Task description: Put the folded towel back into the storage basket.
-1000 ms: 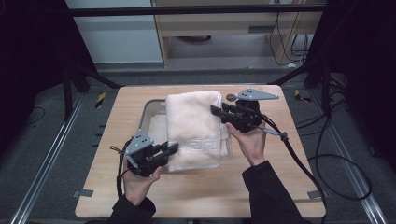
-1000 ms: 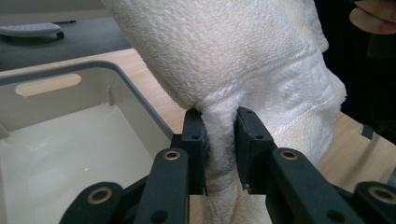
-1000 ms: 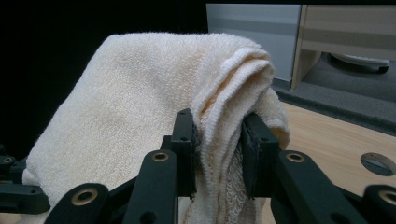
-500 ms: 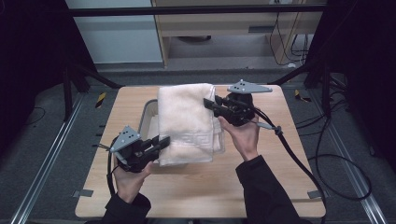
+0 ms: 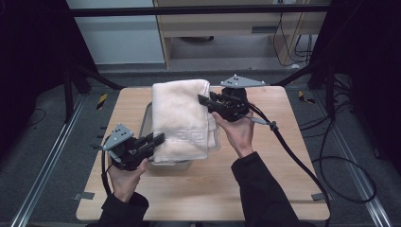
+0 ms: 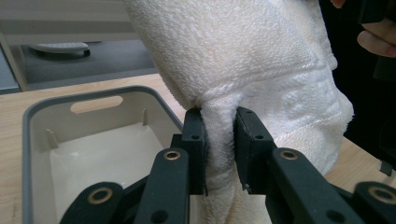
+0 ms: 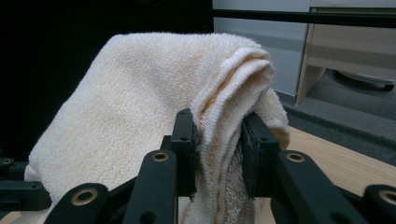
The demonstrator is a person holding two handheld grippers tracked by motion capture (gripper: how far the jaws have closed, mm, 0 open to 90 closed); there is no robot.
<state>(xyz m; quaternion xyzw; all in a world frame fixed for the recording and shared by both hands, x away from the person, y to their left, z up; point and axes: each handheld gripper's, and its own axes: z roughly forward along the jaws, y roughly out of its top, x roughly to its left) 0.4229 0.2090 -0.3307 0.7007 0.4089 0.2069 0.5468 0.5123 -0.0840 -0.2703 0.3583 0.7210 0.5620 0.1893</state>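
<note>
Both claws are pinching the folded cream towel [image 5: 182,120]: the left gripper [image 6: 219,144] is clamping its near edge, the right gripper [image 7: 217,149] its far corner, the cloth hanging between them above the grey bin [image 6: 35,121].

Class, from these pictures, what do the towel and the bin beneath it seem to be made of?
Towel: cream terry cloth, probably cotton; looped, fuzzy pile and a woven border band show.
Bin: likely moulded plastic, grey outside, pale inside; smooth matt walls, rounded corners, cut-out handle slot.
</note>
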